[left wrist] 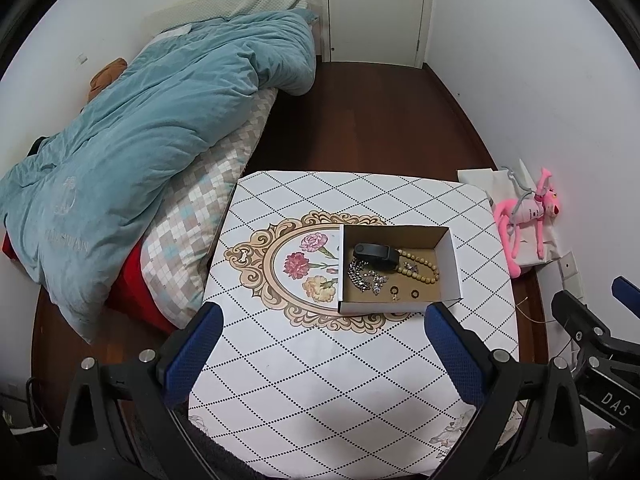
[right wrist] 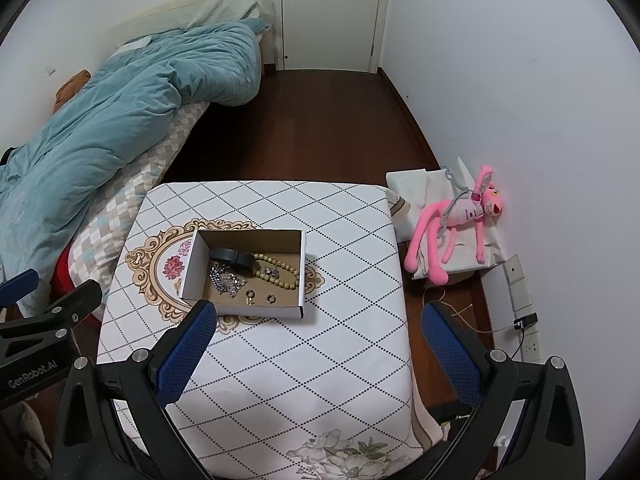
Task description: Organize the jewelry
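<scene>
The left tool [left wrist: 320,334] hovers above the near part of the tabletop [left wrist: 320,380], its two blue-padded fingers [left wrist: 196,344] spread wide apart and holding nothing. The right tool [right wrist: 316,330] hovers beside it over the tabletop's near right edge, its fingers likewise wide apart and empty; one finger hangs past the edge, above the floor [right wrist: 320,120].

Just beyond the tools, near the middle of the tabletop, sits an open white cardboard box [left wrist: 450,256] with a brown inside. It rests partly on a flower medallion [left wrist: 276,264] printed on the diamond-patterned cloth. Inside the box lie a black wristband [left wrist: 376,257] at the far side, a string of cream beads [left wrist: 424,266] to its right, a silver chain [left wrist: 360,276] at the left, a sparkly brooch [left wrist: 379,282], and two small rings [left wrist: 404,293] near the front wall.

A bed with a teal duvet [left wrist: 160,120] stands left of the tabletop. A pink plush toy [right wrist: 460,220] lies against the right wall. A white door [left wrist: 376,8] is at the far end.
</scene>
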Demonstrator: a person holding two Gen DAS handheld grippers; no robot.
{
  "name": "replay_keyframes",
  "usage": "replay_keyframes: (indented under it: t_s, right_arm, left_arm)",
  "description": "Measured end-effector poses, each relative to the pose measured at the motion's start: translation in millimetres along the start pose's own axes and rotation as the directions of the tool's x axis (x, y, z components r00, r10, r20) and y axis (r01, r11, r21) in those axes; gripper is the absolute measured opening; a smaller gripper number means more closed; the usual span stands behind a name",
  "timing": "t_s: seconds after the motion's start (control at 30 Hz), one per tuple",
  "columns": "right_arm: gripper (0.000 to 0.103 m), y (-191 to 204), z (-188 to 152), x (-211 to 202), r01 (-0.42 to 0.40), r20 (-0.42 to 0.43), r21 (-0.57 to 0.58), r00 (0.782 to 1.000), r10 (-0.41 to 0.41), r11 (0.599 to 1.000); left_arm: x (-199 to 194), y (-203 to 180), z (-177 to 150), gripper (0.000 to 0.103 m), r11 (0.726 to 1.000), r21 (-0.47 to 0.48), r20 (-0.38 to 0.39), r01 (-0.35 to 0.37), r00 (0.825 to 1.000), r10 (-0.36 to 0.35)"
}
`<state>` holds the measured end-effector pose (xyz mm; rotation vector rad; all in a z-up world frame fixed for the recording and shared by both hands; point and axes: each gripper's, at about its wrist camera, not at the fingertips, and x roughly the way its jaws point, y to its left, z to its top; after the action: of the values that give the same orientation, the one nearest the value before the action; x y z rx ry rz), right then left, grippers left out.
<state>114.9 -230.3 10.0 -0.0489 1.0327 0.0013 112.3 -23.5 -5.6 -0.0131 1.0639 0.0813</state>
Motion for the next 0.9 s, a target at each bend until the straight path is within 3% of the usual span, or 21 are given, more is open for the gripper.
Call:
replay_keyframes:
  t_s: [0.9]
  right_arm:
    - [0.103,1.8,-6.2,-2.0,-0.003,-0.001,-0.008,1.000,0.003,1.000]
  left_arm:
    - [-4.1,0.1,-7.6,0.103,1.000,-0.007,0.001,0.010,1.000,-0.010]
